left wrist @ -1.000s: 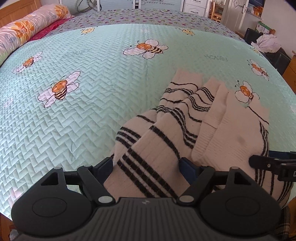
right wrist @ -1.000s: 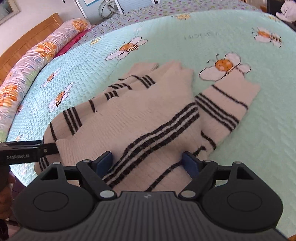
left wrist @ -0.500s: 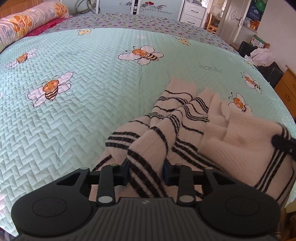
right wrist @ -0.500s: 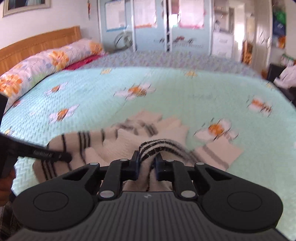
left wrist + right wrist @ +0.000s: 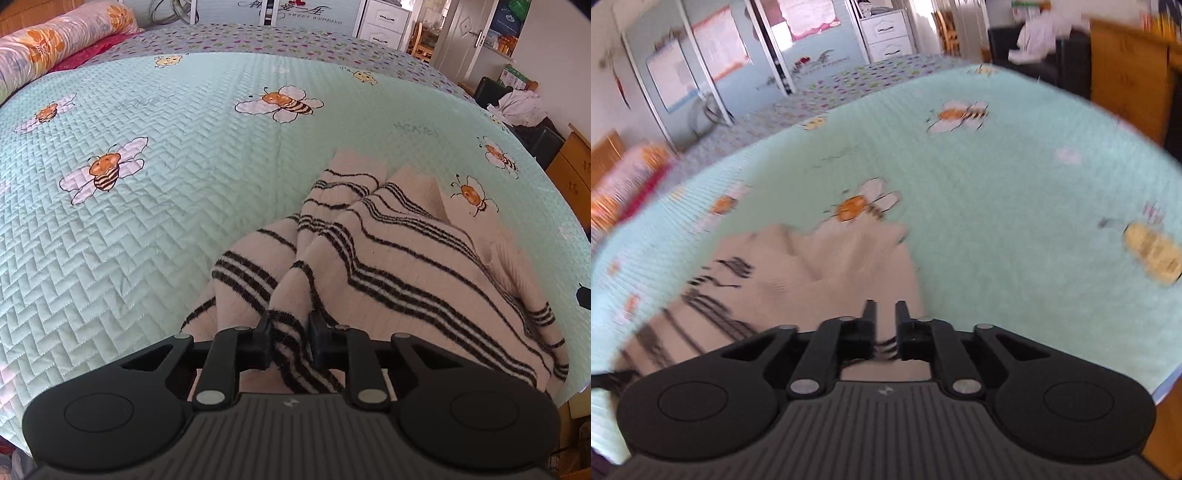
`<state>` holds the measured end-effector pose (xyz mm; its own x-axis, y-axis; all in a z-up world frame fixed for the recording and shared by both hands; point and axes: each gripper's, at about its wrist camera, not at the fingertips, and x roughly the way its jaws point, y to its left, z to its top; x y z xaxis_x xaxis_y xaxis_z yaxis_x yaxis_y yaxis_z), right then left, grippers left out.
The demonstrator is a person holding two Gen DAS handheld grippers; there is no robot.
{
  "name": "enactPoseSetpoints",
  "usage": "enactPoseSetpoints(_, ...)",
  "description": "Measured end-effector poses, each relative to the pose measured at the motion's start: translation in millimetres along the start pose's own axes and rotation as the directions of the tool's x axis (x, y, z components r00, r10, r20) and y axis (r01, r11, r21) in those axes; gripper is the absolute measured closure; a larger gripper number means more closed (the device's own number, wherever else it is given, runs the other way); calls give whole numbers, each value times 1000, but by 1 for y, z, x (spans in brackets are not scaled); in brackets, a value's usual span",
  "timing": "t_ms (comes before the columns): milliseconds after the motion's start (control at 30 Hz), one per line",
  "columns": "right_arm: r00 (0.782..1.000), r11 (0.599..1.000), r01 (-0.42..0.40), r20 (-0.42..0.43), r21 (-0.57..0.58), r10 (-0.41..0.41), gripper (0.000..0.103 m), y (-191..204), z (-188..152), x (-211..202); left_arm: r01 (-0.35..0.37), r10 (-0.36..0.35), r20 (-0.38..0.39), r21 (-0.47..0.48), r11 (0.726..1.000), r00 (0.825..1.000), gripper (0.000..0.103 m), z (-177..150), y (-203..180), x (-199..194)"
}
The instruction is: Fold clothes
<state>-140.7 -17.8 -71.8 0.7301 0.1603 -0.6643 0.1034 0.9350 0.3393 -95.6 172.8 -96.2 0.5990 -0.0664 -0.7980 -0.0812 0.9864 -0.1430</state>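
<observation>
On the mint-green quilted bedspread [image 5: 192,206], printed with cartoon bees, lay a cream sweater [image 5: 417,269] with black stripes, bunched near the front edge of the bed. The left gripper [image 5: 290,334] pointed down at the near end of the garment, and its jaws, which had just been closing, pinched a raised fold of striped knit between the two black pads. From that pinch the fabric ran away toward the middle of the bed, with one striped sleeve beside another and a broad panel draped over to the right.

In the right wrist view the picture was smeared with motion blur. The right gripper [image 5: 885,325] held a narrow gap between its jaws, which had just eased slightly wider, and a bit of striped cloth sat gripped low between the pads. The sweater [image 5: 812,280] spread out ahead and to the left of it, its far edge touching a printed bee.

A long floral bolster [image 5: 62,40] rested along the far left side of the bed, against a wooden headboard [image 5: 605,155]. White drawers [image 5: 384,22] and a wooden cabinet [image 5: 1126,70] stood beyond the bed.
</observation>
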Motion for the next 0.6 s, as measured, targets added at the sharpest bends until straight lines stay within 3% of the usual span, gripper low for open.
enactPoseSetpoints(67, 998, 997, -63, 7, -37, 63, 46, 11, -7, -2, 1, -1, -1, -6, 1000, 1000, 81, -2, 2, 0)
enactPoseSetpoints(133, 999, 985, -38, 8, -165, 40, 27, 32, -14, 1, 0, 0, -3, -9, 1000, 1000, 80, -3, 2, 1)
enactPoseSetpoints(233, 997, 947, 75, 27, -312, -70, 24, 51, -27, 19, -11, 11, -6, 0, 1000, 1000, 79, -4, 0, 2)
enactPoseSetpoints(300, 992, 940, 122, 5, -320, -128, 24, 50, -37, 32, -21, 21, -9, 7, 1000, 1000, 76, -5, -1, 4)
enactPoseSetpoints(367, 990, 954, 115, -51, -276, -134, 24, 37, -42, 46, -34, 34, -14, 12, 999, 999, 72, -5, -1, 6)
enactPoseSetpoints(433, 987, 971, 105, -99, -214, -128, 24, 26, -46, 57, -46, 46, -18, 11, 999, 999, 60, -5, -1, 9)
enactPoseSetpoints(600, 992, 988, 24, -117, -151, -42, 21, 17, -53, 65, -49, 50, -32, 11, 999, 998, 48, -3, -1, 20)
